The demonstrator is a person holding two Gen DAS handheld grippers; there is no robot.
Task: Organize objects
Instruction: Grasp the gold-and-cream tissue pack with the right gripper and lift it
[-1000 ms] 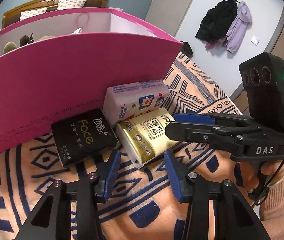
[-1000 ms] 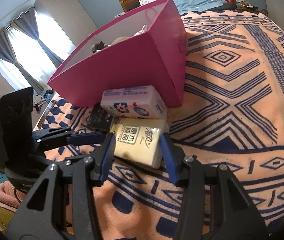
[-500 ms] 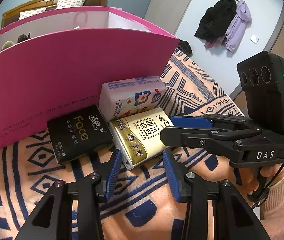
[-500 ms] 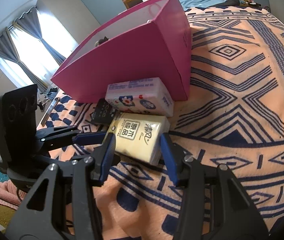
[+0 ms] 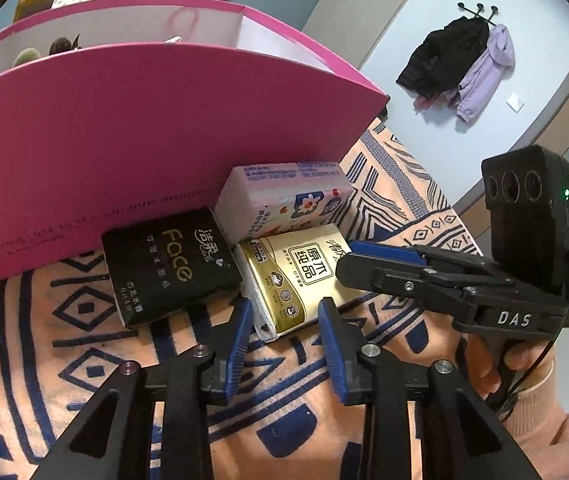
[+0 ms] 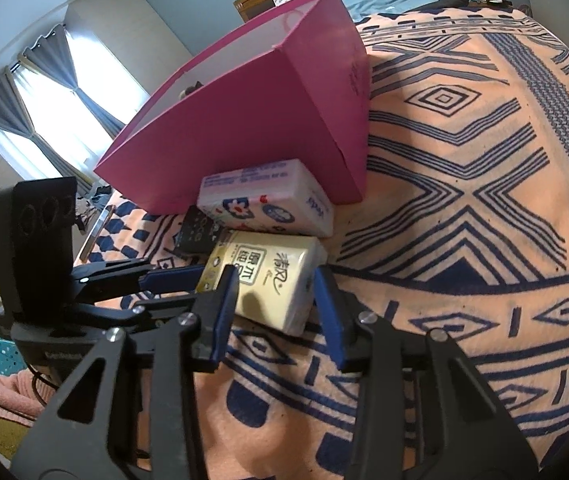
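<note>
Orange bedspread (image 6: 464, 208) with dark blue geometric lines is seen over the bed, and a pink box (image 5: 132, 136) stands on it. Three tissue packs are laid just in front of the box: a black pack (image 5: 168, 264), a pink flowered pack (image 5: 284, 200) against the box wall, and a gold pack (image 5: 300, 276) nearest to the fingers.

The right gripper (image 6: 276, 300) is held low over the bedspread with its blue fingers (image 6: 326, 308) spread apart, one on each side of the gold pack's near end; whether the pads touch it cannot be told. The left gripper (image 5: 284, 336) is pointed at the same pack from the other side, its fingers (image 5: 240, 340) also apart, with the pack's corner just ahead of them. In the left view, the right gripper is seen from the side, gripped by a hand (image 5: 512, 364) in a pink sleeve.

Coats (image 5: 460, 64) are hung on a wall hook, and curtains (image 6: 44, 92) frame a bright window.
</note>
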